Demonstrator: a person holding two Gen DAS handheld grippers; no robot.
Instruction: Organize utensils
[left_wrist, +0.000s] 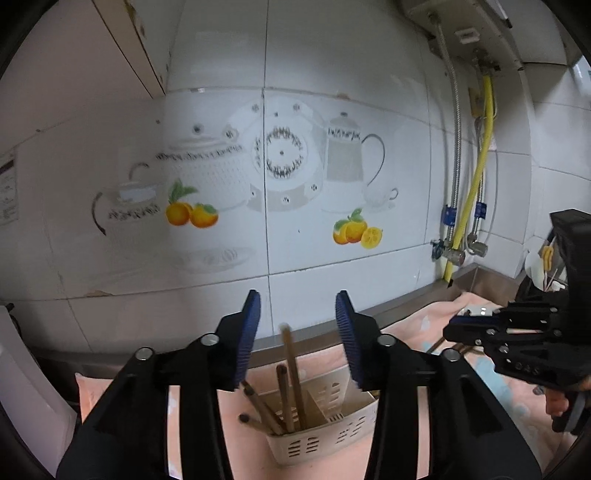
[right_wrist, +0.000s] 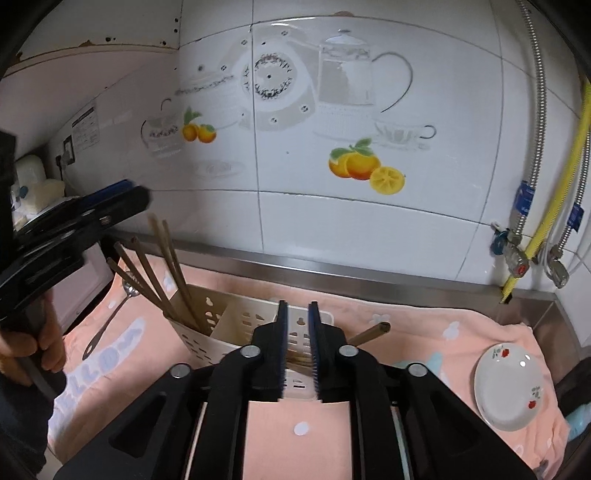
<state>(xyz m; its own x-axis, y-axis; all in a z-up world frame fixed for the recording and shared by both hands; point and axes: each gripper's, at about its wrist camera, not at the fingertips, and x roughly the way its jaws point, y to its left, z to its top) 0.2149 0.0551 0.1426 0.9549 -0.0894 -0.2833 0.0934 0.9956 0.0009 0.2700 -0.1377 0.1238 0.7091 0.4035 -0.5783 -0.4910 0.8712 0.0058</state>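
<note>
Slotted cream plastic caddy (right_wrist: 236, 325) at frame centre on pink cloth (right_wrist: 424, 332) holds brown wooden chopsticks (right_wrist: 173, 266); right gripper (right_wrist: 297, 343) clamps a chopstick bundle (right_wrist: 369, 332) over it, left gripper (left_wrist: 298, 332) spread wide, holding nothing, above.

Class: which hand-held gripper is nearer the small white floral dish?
Right. The right hand-held gripper holds chopsticks just left of the small white floral dish; the left hand-held gripper hovers above the cream utensil holder, farther away.
</note>
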